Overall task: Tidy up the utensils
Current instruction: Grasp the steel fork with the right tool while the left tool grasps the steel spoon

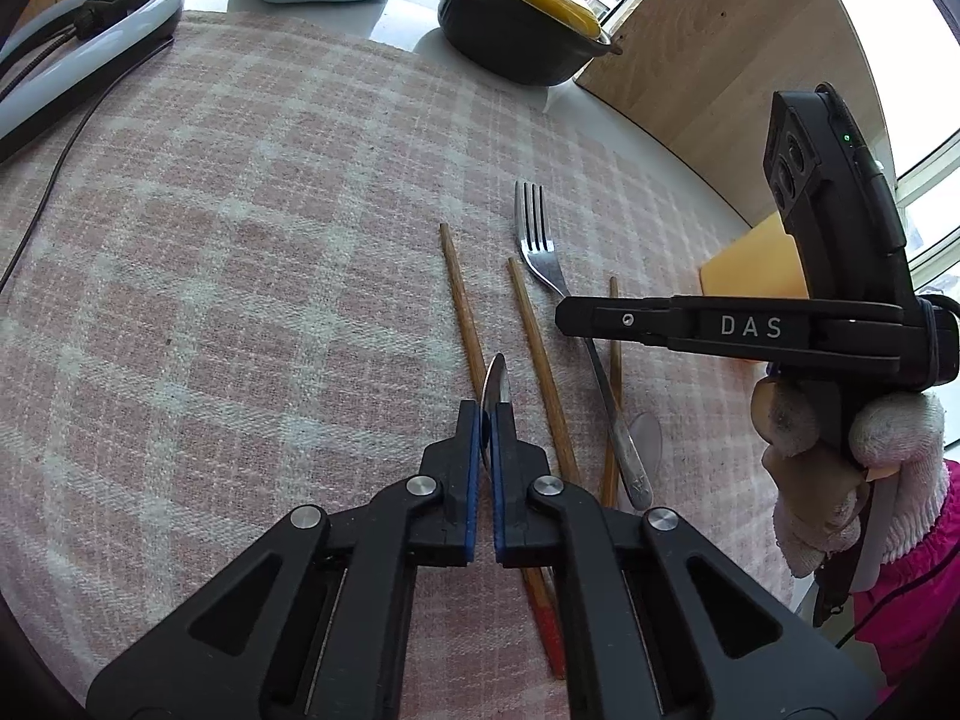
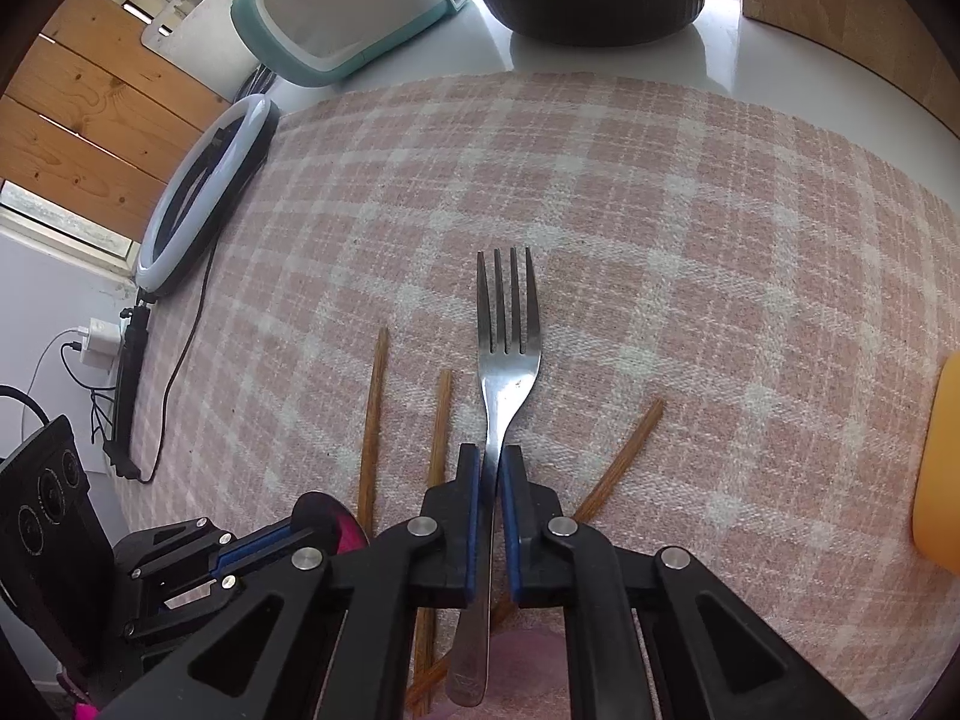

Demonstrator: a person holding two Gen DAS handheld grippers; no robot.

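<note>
Both tools grip: right [image 2: 492, 468] fork [image 2: 507, 324], left [image 1: 487, 414] spoon [image 1: 497, 381].

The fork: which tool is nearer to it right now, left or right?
Right. The right tool is shut on the fork at its neck. The left tool sits off to the fork's left, clamped on a spoon, with a chopstick between.
</note>
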